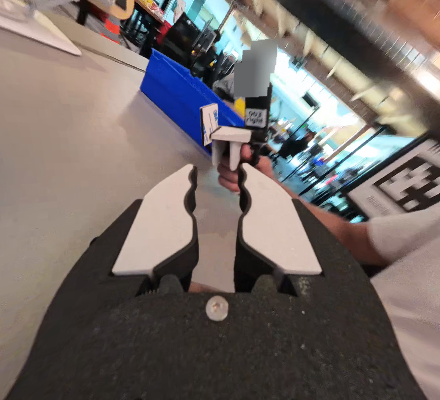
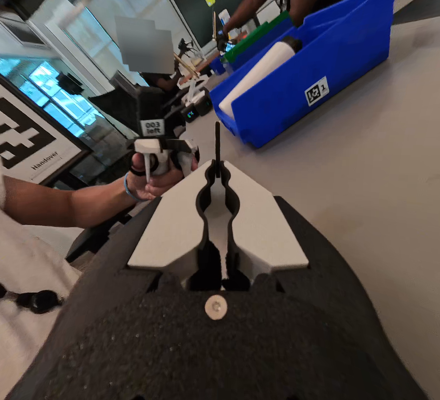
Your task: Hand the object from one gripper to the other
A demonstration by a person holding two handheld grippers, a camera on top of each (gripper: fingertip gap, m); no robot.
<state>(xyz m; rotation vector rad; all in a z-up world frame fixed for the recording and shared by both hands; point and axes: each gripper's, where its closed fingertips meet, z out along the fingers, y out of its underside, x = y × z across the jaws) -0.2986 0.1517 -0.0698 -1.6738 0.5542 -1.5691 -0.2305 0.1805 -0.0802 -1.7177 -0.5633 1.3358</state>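
A thin flat card (image 2: 217, 141), black on one side, shows edge-on in the right wrist view. My right gripper (image 2: 217, 167) is shut on its lower end and holds it upright above the table. In the left wrist view the card (image 1: 209, 124) shows a white face with blue print, held by the right gripper (image 1: 225, 150) ahead. My left gripper (image 1: 217, 169) is open and empty, its jaws set apart and pointing at the right gripper, a short way off. The left gripper (image 2: 166, 162) also shows at the left of the right wrist view, in a person's hand.
A blue bin (image 2: 309, 83) stands on the grey table (image 2: 357, 198) with a white roll (image 2: 257, 74) inside; it also shows in the left wrist view (image 1: 176, 93). A black-and-white marker poster (image 2: 19, 138) stands at the side. A green bin (image 2: 257, 33) and people are beyond. There is about 8 cm between the tips of the two grippers.
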